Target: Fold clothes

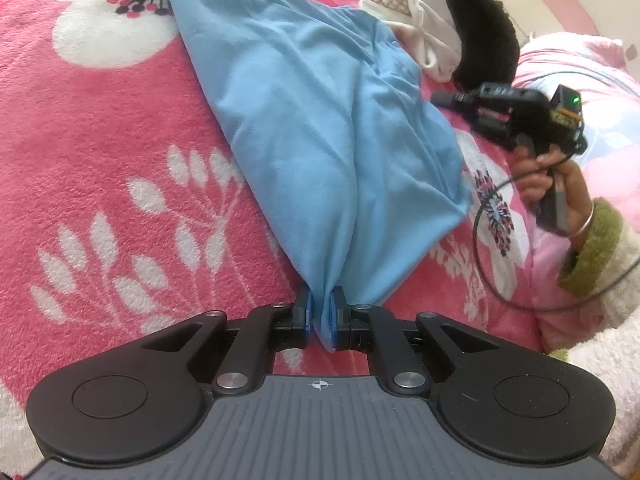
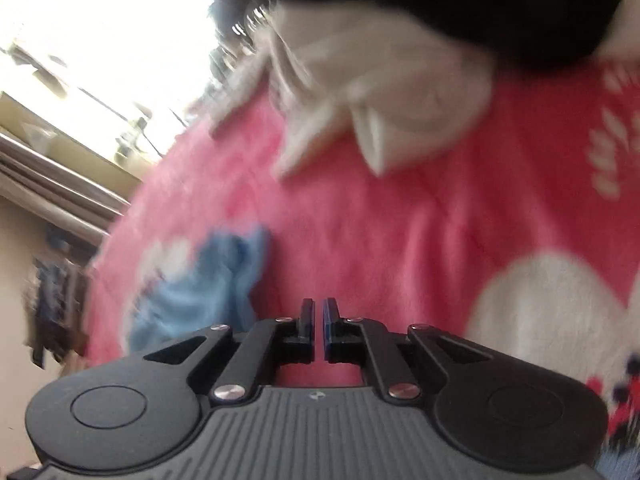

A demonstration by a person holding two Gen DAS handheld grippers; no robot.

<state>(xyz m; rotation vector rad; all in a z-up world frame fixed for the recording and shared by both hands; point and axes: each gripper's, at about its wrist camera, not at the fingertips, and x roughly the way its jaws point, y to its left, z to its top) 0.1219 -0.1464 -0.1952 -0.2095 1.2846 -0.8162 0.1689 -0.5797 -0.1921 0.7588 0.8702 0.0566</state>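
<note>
Pink floral blanket (image 1: 100,140): our blue garment (image 1: 320,140) is half folded.
Left gripper (image 1: 320,312) clamps its corner; right gripper (image 2: 319,320), nearly together, holds nothing.

bedding: pink floral fleece blanket (image 1: 120,128) | far right: pink pillow (image 1: 576,60) | background: bright window (image 2: 100,20)

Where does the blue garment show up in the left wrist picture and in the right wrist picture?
Left wrist view: the blue garment runs from top centre down to the left gripper, which pinches its corner.
Right wrist view: a blurred blue patch at lower left, beside the right gripper, not between its fingers.
Shared landmark: the white garment on the pink blanket.
</note>
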